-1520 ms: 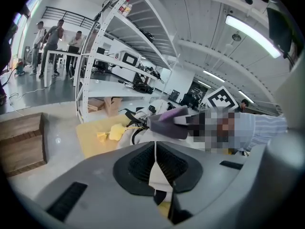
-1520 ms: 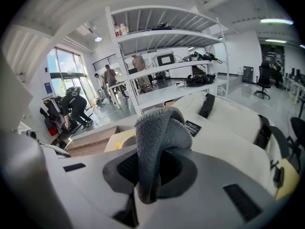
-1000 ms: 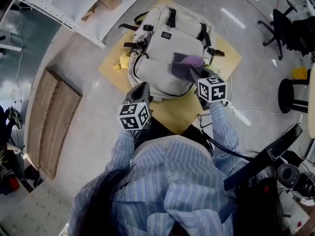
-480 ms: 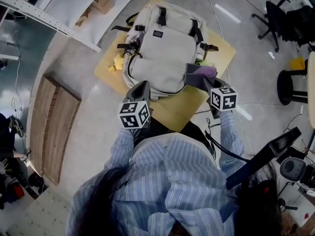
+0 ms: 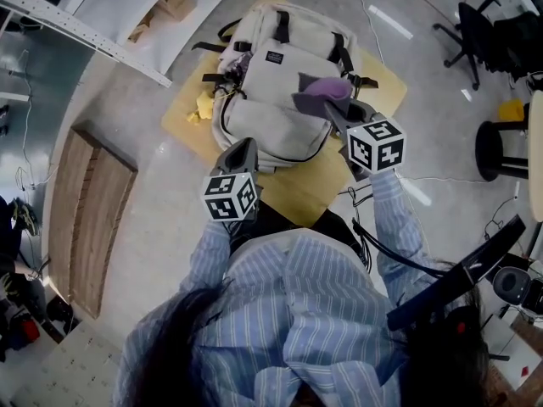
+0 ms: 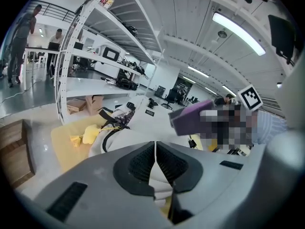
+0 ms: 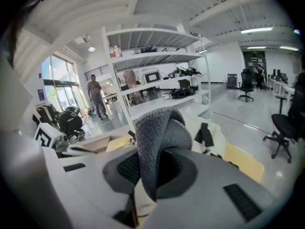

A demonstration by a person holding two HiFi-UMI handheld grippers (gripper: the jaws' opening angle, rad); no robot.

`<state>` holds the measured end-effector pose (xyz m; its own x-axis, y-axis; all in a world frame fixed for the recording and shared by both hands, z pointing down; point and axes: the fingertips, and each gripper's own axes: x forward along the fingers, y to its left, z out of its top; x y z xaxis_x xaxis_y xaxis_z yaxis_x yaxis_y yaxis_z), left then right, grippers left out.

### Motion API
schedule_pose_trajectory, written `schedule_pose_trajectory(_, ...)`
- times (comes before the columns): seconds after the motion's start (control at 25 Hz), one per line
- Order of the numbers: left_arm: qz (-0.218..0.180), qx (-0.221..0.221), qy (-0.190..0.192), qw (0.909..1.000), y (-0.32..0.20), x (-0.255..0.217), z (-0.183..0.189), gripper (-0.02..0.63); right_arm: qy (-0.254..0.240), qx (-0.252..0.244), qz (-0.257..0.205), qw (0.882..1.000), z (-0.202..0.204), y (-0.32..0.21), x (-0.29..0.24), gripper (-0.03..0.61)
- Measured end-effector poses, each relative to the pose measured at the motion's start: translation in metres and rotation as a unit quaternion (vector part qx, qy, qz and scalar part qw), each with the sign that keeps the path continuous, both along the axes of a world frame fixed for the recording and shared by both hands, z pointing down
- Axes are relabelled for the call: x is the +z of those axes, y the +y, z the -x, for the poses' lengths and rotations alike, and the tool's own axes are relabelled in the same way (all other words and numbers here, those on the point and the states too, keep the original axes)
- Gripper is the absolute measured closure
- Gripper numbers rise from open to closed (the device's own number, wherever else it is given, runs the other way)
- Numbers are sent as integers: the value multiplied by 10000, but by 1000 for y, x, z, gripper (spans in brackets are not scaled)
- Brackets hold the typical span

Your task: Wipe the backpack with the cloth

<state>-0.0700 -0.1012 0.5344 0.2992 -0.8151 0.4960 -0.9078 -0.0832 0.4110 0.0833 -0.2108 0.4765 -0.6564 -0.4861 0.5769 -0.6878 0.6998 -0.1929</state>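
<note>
A cream backpack [image 5: 276, 91] lies flat on a yellow board [image 5: 310, 189] on the floor. My right gripper [image 5: 337, 115] is shut on a folded purple-grey cloth [image 5: 322, 90], which rests on the backpack's right front panel. In the right gripper view the cloth [image 7: 155, 135] bulges up from between the jaws, with the backpack [image 7: 212, 132] behind it. My left gripper [image 5: 241, 154] hovers at the backpack's near edge. Its jaws [image 6: 155, 160] stand shut with nothing seen between them. The left gripper view also shows the cloth [image 6: 190, 117] over the backpack [image 6: 138, 120].
A small yellow item [image 5: 204, 107] lies on the board by the backpack's left side. A white shelf rack [image 5: 85, 15] stands at the upper left, and a wooden pallet [image 5: 89, 219] lies at the left. Office chairs [image 5: 475, 32], a stool [image 5: 501, 151] and floor cables are at the right.
My right gripper swept the cloth down and right to the backpack's edge, then back up and left onto the front panel. The left gripper stayed put.
</note>
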Motion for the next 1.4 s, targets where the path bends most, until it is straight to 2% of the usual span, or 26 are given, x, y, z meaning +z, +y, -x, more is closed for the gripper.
schedule_pose_trajectory(0.12,21,-89,8,10000,1,2,10,600,-200,-368,-110,9991,51,-22,-13,537)
schedule_pose_trajectory(0.36,130,-428,46,9990,13,11,34,600,7,-900,-155,9958,137,-52,7,537)
schedule_pose_trajectory(0.56,244,-631,19,9977,23,18,50,600,256,-1033,-62,9943,186,-76,35,537)
schedule_pose_trajectory(0.68,271,-715,19,9971,27,19,54,600,508,-1044,-68,9932,198,-90,49,537)
schedule_pose_trajectory(0.8,262,-735,35,9969,28,19,52,600,667,-898,-48,9937,188,-98,58,537)
schedule_pose_trajectory(1.04,242,-638,29,9977,24,19,46,600,433,-507,142,9977,142,-96,66,537)
schedule_pose_trajectory(1.4,137,-260,-8,9996,15,10,22,600,329,180,316,9988,18,-63,61,537)
